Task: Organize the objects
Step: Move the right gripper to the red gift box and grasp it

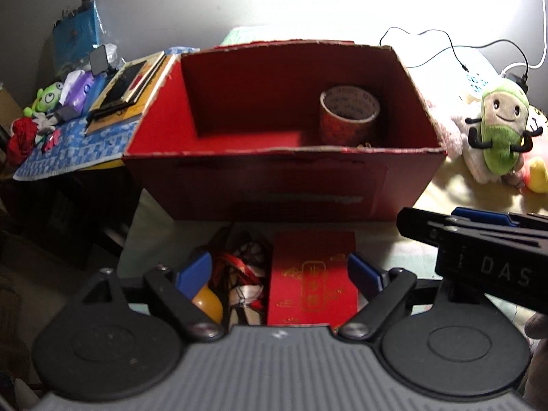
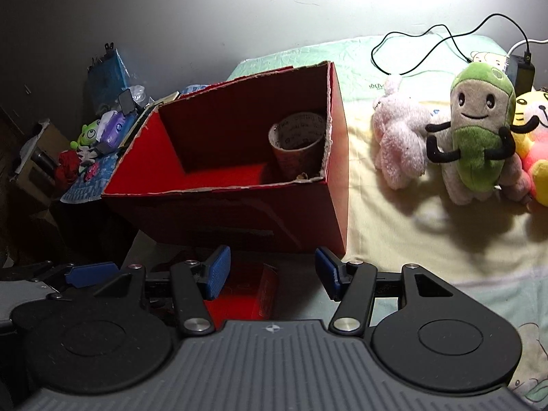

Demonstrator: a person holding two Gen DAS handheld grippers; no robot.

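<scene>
Two claws, both spread wide & empty, hover low over the bed just in front of the red cardboard box [image 1: 284, 185]. Left claw [image 1: 279, 269] has its blue ribbed pads either side of a red envelope [image 1: 313, 287] w/ gold print, lying flat on the sheet; not touching it yet. Beside the envelope, on its left: a tangle of red/white ribbon [image 1: 245, 274] and sth round & orange [image 1: 207, 303], can't tell what. Right claw [image 2: 272, 270] sits just to the right of the left one, also gaping, nothing between its pads; red envelope partly visible under it.

Box: open top, torn ragged rim, red inside, corrugated-looking walls. Only a roll of tape [image 1: 349, 114] stands in its right-hand corner, patterned outer wrap, printed core. Prob the box is the collection bin, loose items staged right in front so the lift over the wall is short.

Envelope = thin, flat paper, likely hard to pinch off soft bedding; may need an edge grab. Ribbon is floppy, may snag.

Right of the box, well apart: plush toys, fuzzy, a green-and-grey one [image 2: 479, 137] leaning on a pink one [image 2: 400, 140]. Black cable [image 2: 428, 44] trails behind them. Side table at left holds clutter.
</scene>
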